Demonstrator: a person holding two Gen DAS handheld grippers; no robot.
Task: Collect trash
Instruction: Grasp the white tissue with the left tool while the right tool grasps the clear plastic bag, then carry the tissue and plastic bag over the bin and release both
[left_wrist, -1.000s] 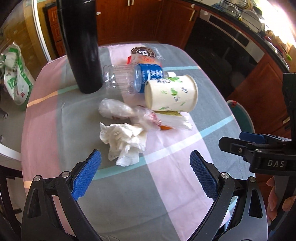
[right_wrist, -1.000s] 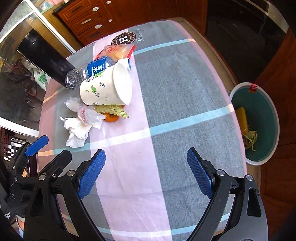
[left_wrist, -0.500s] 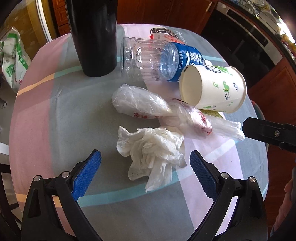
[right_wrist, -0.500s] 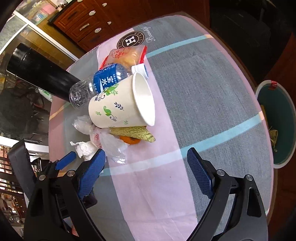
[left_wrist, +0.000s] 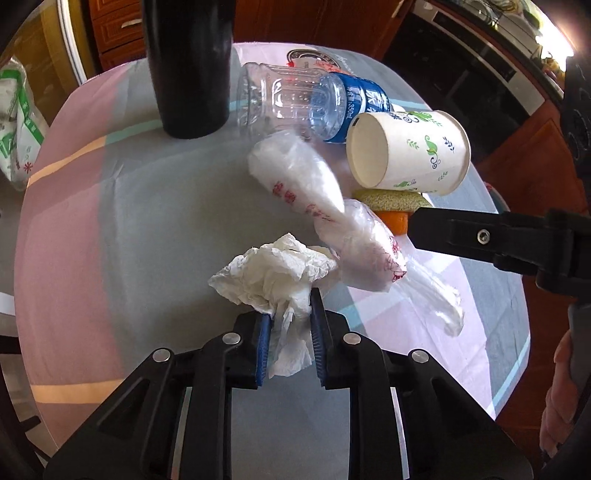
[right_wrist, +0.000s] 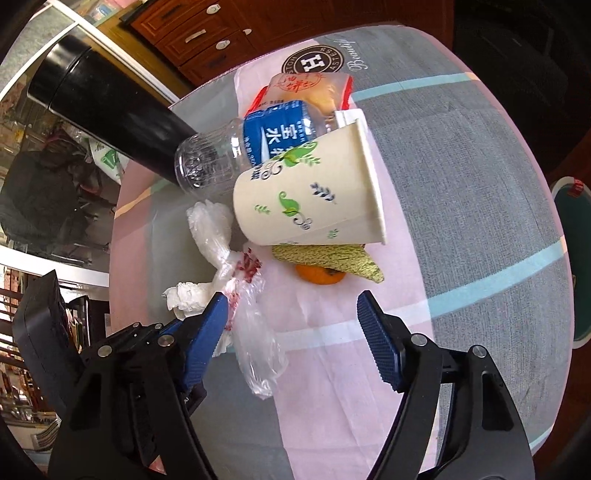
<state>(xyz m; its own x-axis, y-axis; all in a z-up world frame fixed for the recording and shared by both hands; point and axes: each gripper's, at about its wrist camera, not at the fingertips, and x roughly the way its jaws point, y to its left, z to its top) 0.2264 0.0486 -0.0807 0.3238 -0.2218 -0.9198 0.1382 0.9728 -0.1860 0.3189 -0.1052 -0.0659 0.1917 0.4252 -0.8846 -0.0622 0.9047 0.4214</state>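
Low in the frame's centre, the left gripper (left_wrist: 289, 325) is closing on the tissue (left_wrist: 275, 280), pads pinching it. The right gripper (right_wrist: 291, 328), spread but narrowing, straddles the plastic bag (right_wrist: 255, 332).

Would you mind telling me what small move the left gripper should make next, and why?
Probably finish closing, then lift straight up a little. The left gripper is closing, its pads already on either side of the crumpled tissue, which lies against the plastic bag; a small rise would show whether the tissue comes free alone.
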